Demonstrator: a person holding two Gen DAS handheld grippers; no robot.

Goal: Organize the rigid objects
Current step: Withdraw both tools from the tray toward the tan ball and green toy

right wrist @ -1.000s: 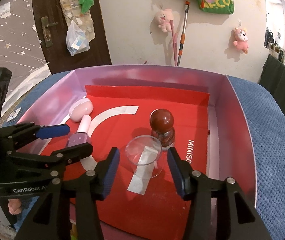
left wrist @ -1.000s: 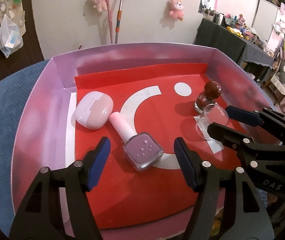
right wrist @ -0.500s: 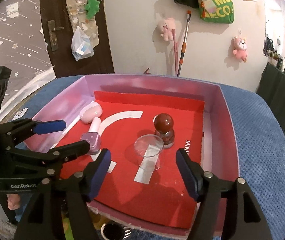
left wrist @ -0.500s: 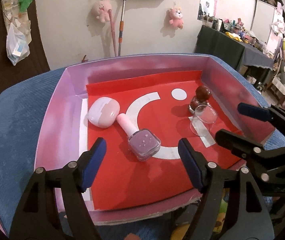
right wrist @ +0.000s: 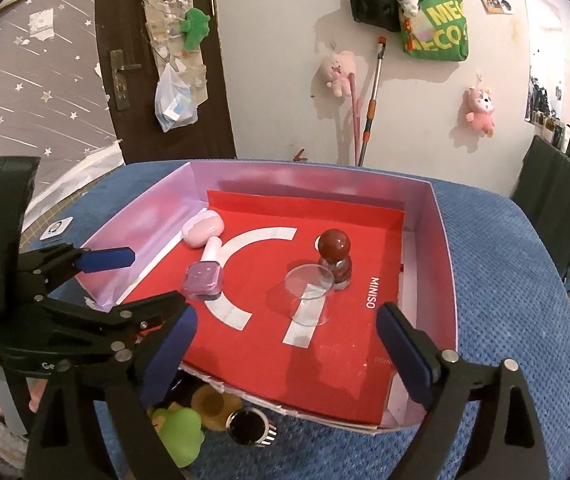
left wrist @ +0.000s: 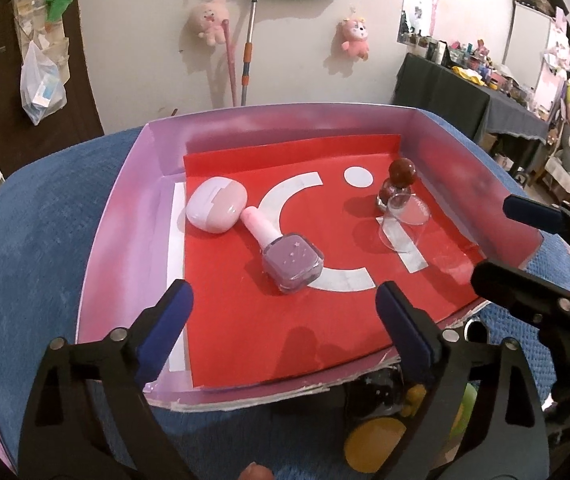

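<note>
A lilac box (left wrist: 125,208) with a red liner holds several items. A purple nail polish bottle (left wrist: 291,260) lies on its side next to a pink oval case (left wrist: 217,210). A clear cup (left wrist: 403,220) stands in front of a round-capped brown bottle (left wrist: 399,184). My left gripper (left wrist: 285,320) hovers over the box's near edge, its jaws opening with nothing between them. My right gripper (right wrist: 285,324) hangs before the cup (right wrist: 309,292), jaws also opening and empty. Each gripper shows in the other's view: the right gripper (left wrist: 505,240) and the left gripper (right wrist: 141,280).
The box sits on a blue textured surface (right wrist: 505,280). Small things lie at its near edge: a green toy (right wrist: 177,432), a wristwatch (right wrist: 249,426) and a yellow object (left wrist: 373,444). A dark door (right wrist: 145,60) and a wall hung with plush toys stand behind.
Both grippers have drawn back and upward from the box and their jaws have spread wider. The nail polish and the cup stay where they were, no longer flanked by the pads.
</note>
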